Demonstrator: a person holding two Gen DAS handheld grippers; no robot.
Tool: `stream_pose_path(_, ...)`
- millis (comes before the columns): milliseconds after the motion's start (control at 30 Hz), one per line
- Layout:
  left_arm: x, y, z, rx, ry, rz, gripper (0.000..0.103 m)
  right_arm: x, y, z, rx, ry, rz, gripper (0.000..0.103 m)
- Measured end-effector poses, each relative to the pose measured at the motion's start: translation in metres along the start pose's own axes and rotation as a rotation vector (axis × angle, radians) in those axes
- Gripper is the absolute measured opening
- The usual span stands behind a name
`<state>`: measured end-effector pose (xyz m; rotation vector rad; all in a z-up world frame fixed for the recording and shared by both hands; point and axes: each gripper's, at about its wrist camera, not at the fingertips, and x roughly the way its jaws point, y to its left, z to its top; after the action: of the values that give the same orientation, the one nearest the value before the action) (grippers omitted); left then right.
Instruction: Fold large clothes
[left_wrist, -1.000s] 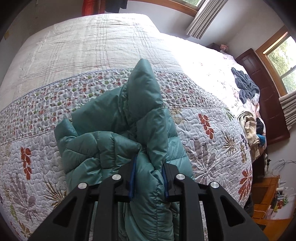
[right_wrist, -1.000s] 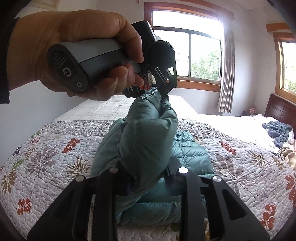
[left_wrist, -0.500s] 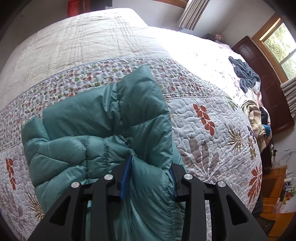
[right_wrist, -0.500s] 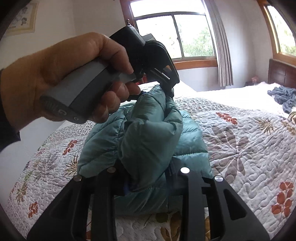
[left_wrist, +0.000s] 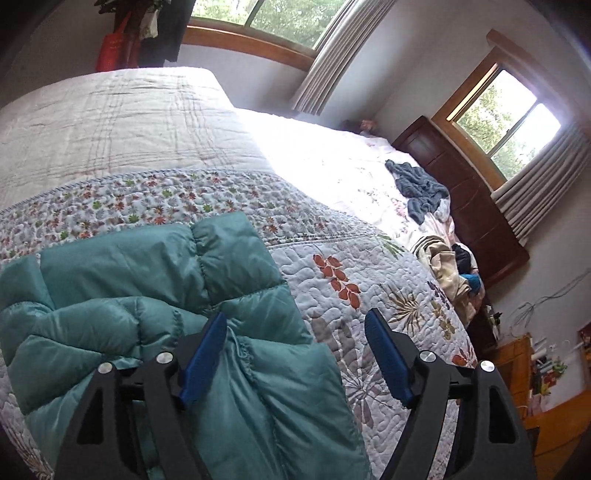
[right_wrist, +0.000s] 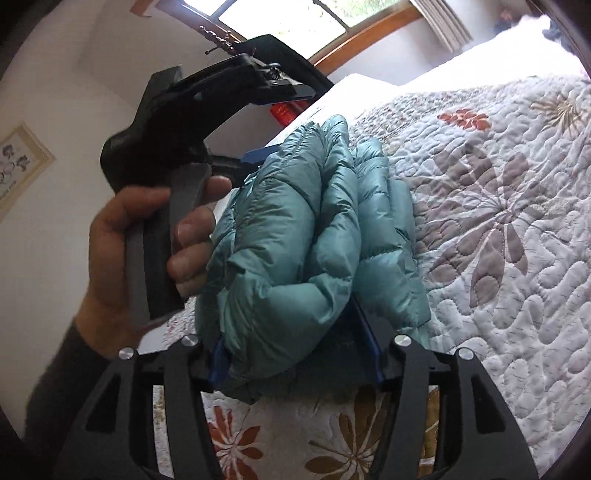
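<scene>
**Jacket lying on quilted bed**

Floral quilted bedspread is being covered by the teal quilted puffer jacket. Its bunched fold is being pinched by the right gripper; the left gripper is being held wide apart.

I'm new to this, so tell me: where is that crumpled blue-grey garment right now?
In the left wrist view, the blue-grey garment lies at the bed's far right, beside the dark wooden headboard.
</scene>
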<state>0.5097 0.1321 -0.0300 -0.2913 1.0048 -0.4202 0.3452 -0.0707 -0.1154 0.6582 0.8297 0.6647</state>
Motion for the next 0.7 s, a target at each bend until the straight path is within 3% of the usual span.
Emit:
stream_pose_path(100,-0.023,0.008,-0.001,-0.005,-0.061,-0.042,0.077,0.004,0.003,0.025,0.009,0.076,0.049,0.065)
stream_pose_path(167,-0.039,0.016,0.0,-0.024,-0.087,-0.065,0.077,0.012,0.006,0.042,0.004,0.119,0.053,0.081)
stream_pose_path(267,-0.06,0.026,-0.001,-0.036,-0.111,-0.088,0.078,0.03,0.01,0.069,0.014,0.182,0.041,0.088)
stream_pose_path(433,-0.084,0.035,-0.009,-0.015,-0.117,-0.118,0.078,0.059,0.007,0.109,0.049,0.294,0.036,0.088)
stream_pose_path(500,-0.091,0.039,-0.015,-0.008,-0.117,-0.125,0.078,0.068,0.006,0.119,0.04,0.328,0.02,0.082)
stream_pose_path(533,-0.093,0.041,-0.018,-0.007,-0.112,-0.134,0.078,0.072,0.006,0.121,0.024,0.346,0.007,0.061)
stream_pose_path(567,-0.095,0.042,-0.022,-0.004,-0.106,-0.143,0.078,0.074,0.005,0.123,0.008,0.362,0.002,0.05)
stream_pose_path(700,-0.102,0.04,-0.037,0.016,-0.083,-0.206,0.078,0.055,-0.009,0.114,0.016,0.332,-0.011,0.04)
